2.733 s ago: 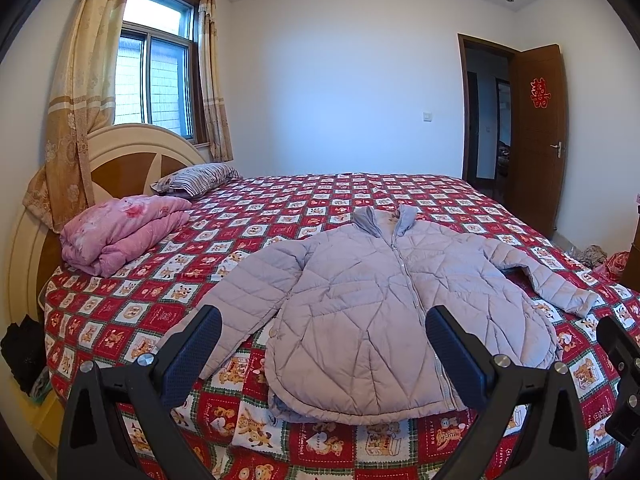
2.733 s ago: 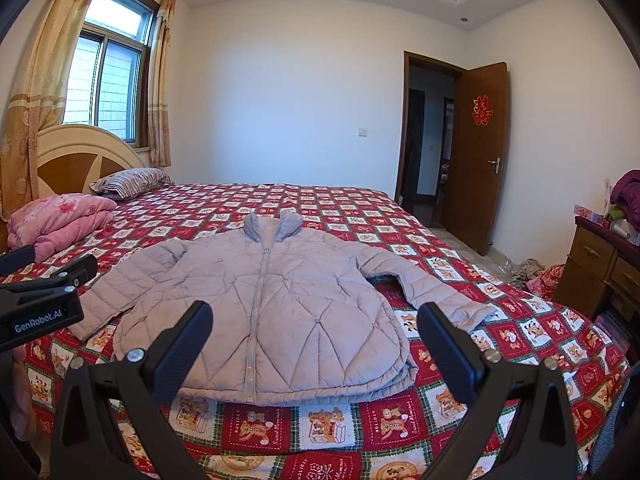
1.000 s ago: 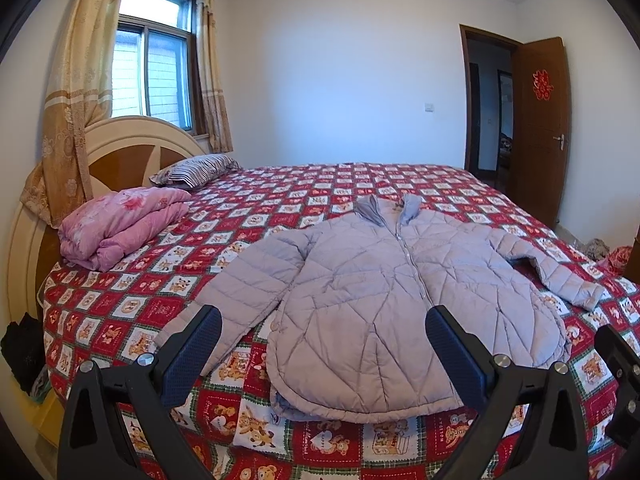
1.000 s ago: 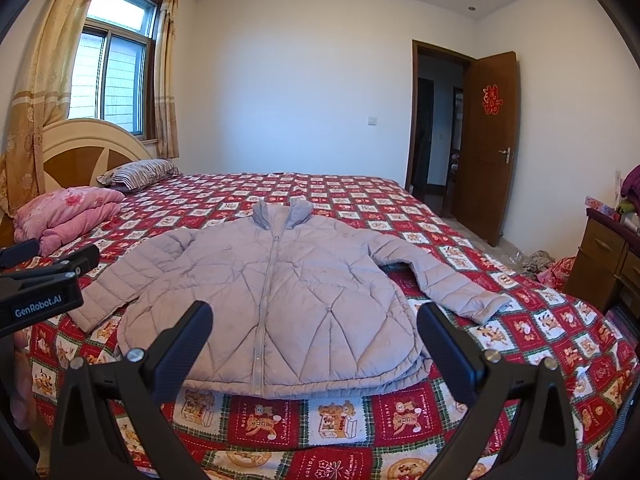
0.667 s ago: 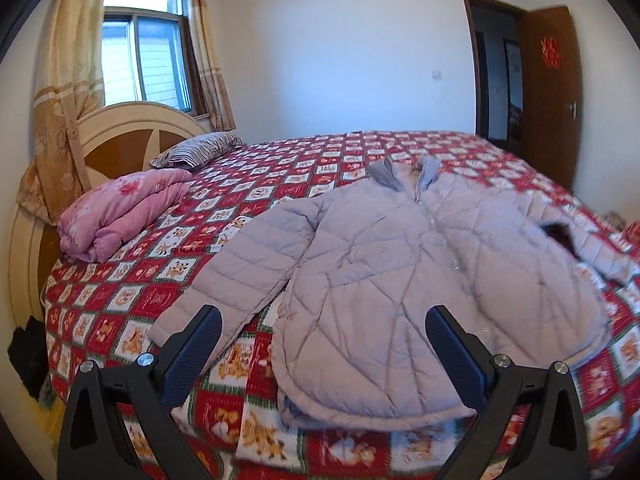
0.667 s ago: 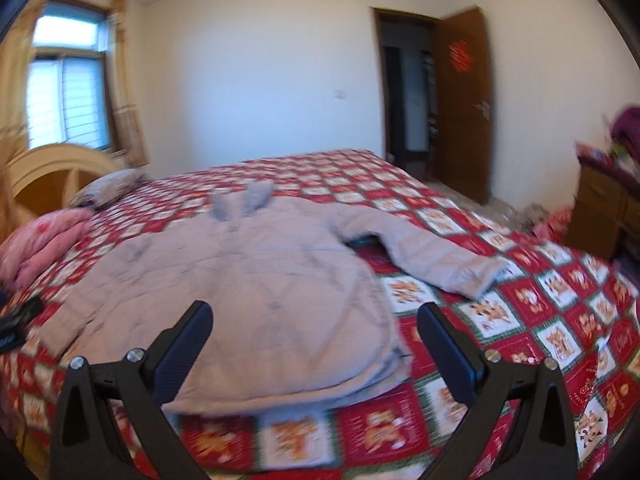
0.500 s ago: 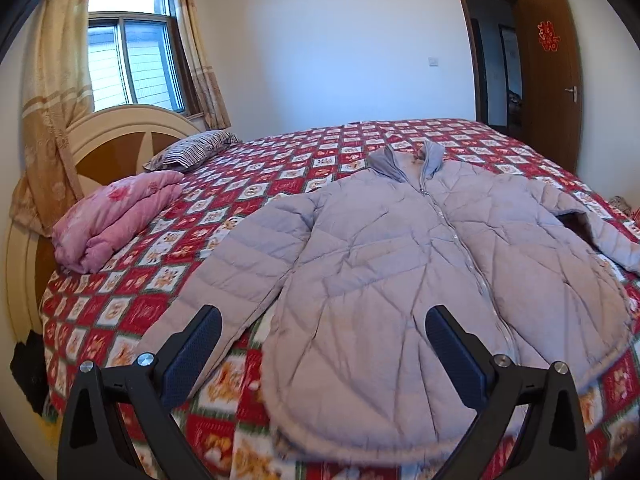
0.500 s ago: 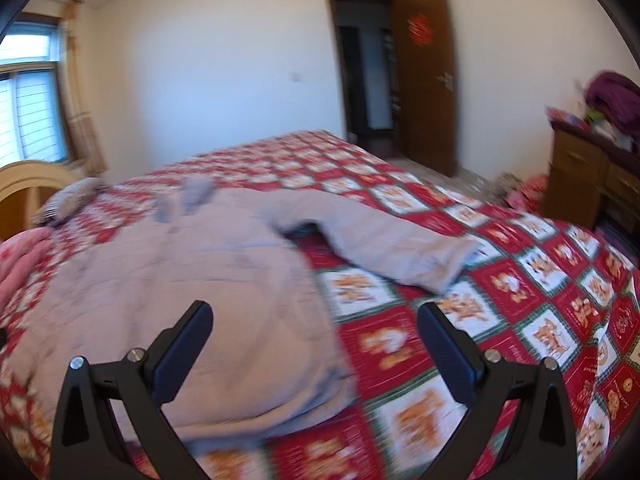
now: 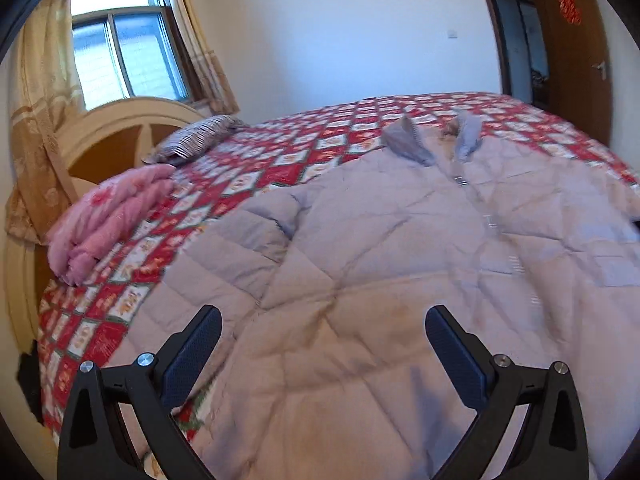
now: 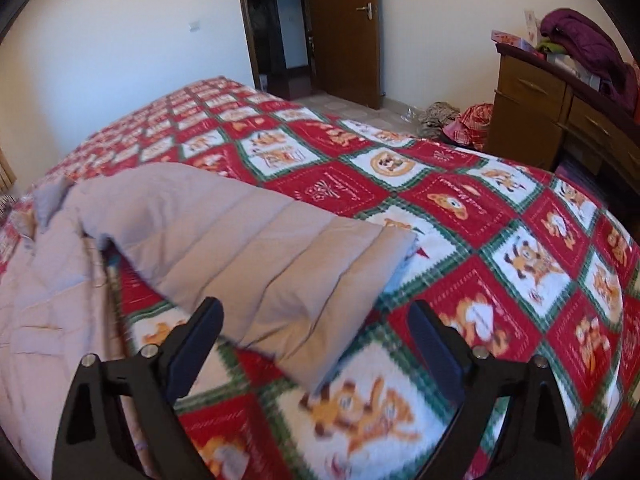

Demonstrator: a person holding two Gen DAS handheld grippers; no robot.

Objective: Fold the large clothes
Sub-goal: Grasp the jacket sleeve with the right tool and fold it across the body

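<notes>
A pale lilac quilted jacket (image 9: 380,264) lies spread flat, front up and zipped, on a bed with a red patterned cover (image 9: 280,148). My left gripper (image 9: 322,338) hovers open low over the jacket's lower front, nothing between its fingers. In the right wrist view one sleeve (image 10: 256,256) stretches out over the cover, its cuff end (image 10: 384,248) to the right. My right gripper (image 10: 314,328) hangs just above that sleeve near the cuff; its jaws are closing but still wide, and the pads do not touch the cloth.
A folded pink quilt (image 9: 108,220) and a striped pillow (image 9: 192,140) lie by the curved headboard (image 9: 116,136) at the left. A wooden dresser (image 10: 560,112) piled with clothes stands right of the bed, with clothes (image 10: 456,120) on the floor near an open door (image 10: 344,28).
Both grippers have dropped and come in close to the bed. The left view swung in over the jacket's body; the right view swung right and down onto the outstretched sleeve.
</notes>
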